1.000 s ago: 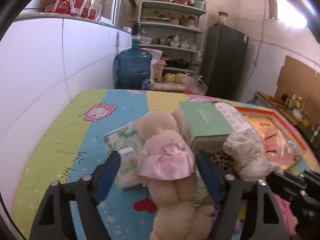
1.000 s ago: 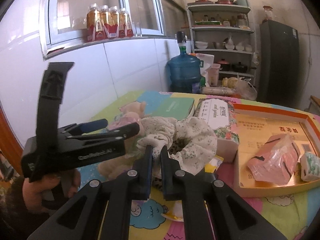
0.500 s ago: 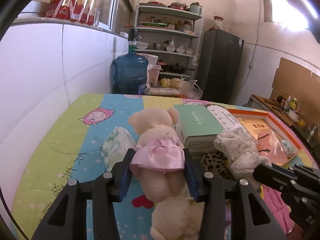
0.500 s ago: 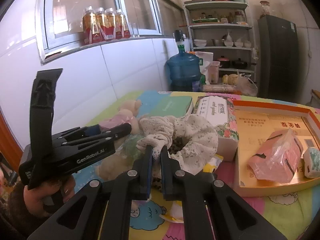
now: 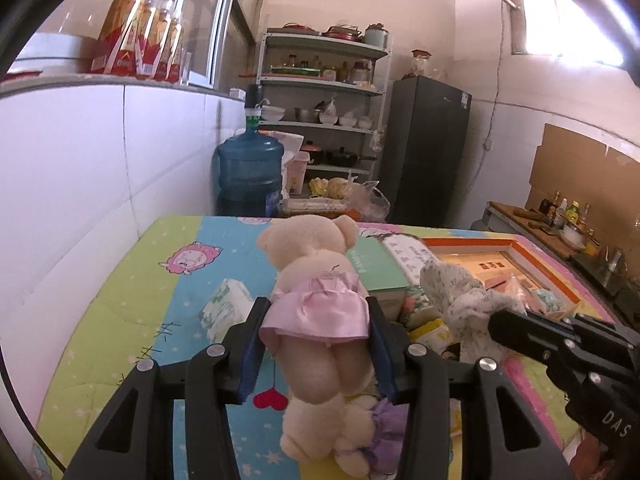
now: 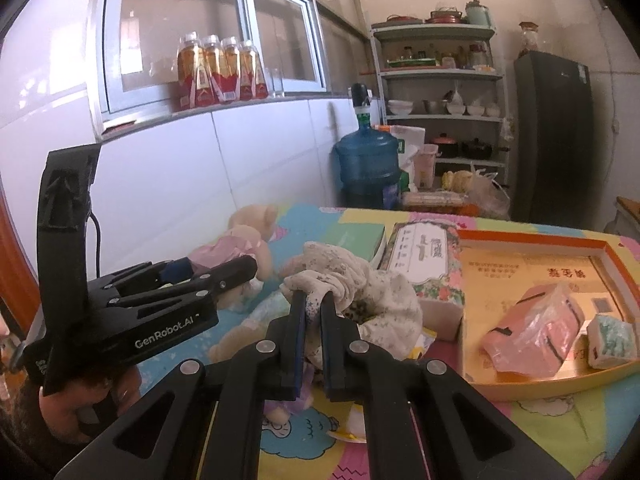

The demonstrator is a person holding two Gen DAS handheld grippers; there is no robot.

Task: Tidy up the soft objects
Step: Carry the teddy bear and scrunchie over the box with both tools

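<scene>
the side of the left gripper [image 6: 240, 270] read "genrobot.ai" in white letters, and the body of the right gripper [image 5: 494, 322], seen from the left wrist, carried "das" near the frame edge. chinese characters were printed in the orange-rimmed box [image 6: 532, 242] right of the right jaws, too small to read; so was the script on the floral tissue box [image 6: 424, 260] just beyond them.

the left jaws were clamped on the teddy bear [image 5: 316, 276] at its pink skirt, one blue pad on each side, its head beyond the tips and its legs hanging below. a second ago those jaws stood wide around the bear; since then they had shut onto it and the bear had come up off the cartoon-print worktop [image 5: 120, 300]. a second plush in purple [image 5: 384, 432] lay under the jaws, touching the held bear's feet.

the right jaws were pinched shut on the floral cloth [image 6: 352, 280], which bunched over and past the tips, as before, now a little higher above the worktop. a tissue pack [image 5: 224, 308] lay left of the left jaws.
</scene>
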